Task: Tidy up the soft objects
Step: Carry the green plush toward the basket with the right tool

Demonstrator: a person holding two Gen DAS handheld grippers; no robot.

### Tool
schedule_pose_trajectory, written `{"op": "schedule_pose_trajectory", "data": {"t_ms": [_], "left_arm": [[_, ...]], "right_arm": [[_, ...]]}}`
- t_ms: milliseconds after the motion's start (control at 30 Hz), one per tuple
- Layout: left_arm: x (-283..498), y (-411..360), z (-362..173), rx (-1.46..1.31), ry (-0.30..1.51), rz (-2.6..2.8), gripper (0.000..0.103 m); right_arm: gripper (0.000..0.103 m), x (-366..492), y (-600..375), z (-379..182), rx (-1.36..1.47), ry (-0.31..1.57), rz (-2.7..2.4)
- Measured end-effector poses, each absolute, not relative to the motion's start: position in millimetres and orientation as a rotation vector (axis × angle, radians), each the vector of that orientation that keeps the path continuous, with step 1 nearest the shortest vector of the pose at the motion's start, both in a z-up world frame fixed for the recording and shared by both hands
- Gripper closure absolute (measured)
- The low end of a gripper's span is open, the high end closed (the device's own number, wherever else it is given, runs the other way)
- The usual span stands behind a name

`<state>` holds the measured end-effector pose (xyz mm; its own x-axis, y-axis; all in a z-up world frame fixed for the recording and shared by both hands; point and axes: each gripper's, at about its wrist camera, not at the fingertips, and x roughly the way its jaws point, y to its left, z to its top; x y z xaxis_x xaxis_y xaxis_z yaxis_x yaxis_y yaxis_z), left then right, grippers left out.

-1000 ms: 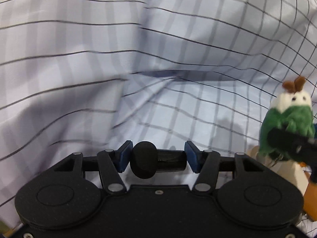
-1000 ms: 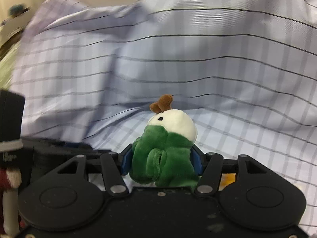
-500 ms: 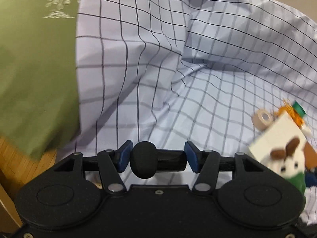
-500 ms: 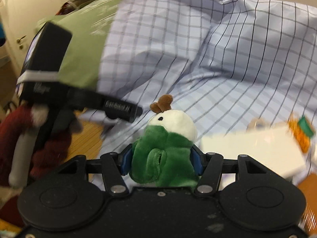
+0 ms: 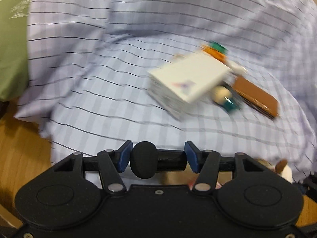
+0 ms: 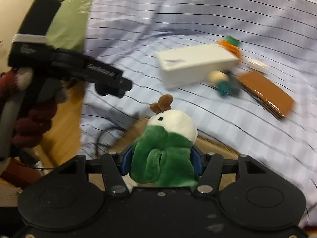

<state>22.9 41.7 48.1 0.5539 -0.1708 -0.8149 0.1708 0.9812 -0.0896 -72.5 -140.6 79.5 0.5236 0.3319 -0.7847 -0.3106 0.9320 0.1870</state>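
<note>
Plush toy (image 6: 164, 148), green-bodied with a white head and small brown antlers, is clamped between the blue-padded fingers of the right gripper (image 6: 161, 163) and is carried above the near edge of a bed covered with a pale blue checked sheet (image 6: 198, 19). Its white head and one antler are also caught at the lower right edge of the left wrist view (image 5: 283, 169). The left gripper (image 5: 157, 158) is seen with its fingers apart and nothing gripped between them; only a black rounded knob (image 5: 143, 162) of the tool itself lies in the gap. On the sheet, well ahead of both grippers, a white rectangular box (image 5: 190, 79) is lying, with an orange and green object (image 5: 215, 50) touching its far corner, a small figure with a cream head and teal body (image 5: 225, 97) just beside its right end, and a flat brown case (image 5: 255, 97) further right. A green blanket (image 5: 11, 49) is visible at the left of the bed, and wooden floor (image 5: 19, 154) below it. Both views are blurred.
</note>
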Motion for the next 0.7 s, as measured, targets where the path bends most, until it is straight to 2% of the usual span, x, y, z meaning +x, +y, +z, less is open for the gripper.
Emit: {"op": "schedule_pose_trajectory", "data": {"t_ms": [333, 700], "left_arm": [[-10.0, -6.7, 34.4, 0.068, 1.04, -0.312, 0.048], [-36.9, -17.2, 8.6, 0.079, 1.17, -0.386, 0.048]], "right_arm": [[0.045, -116.2, -212.7, 80.9, 0.138, 0.913, 0.088], [0.045, -96.7, -206.3, 72.3, 0.156, 0.959, 0.095]]}}
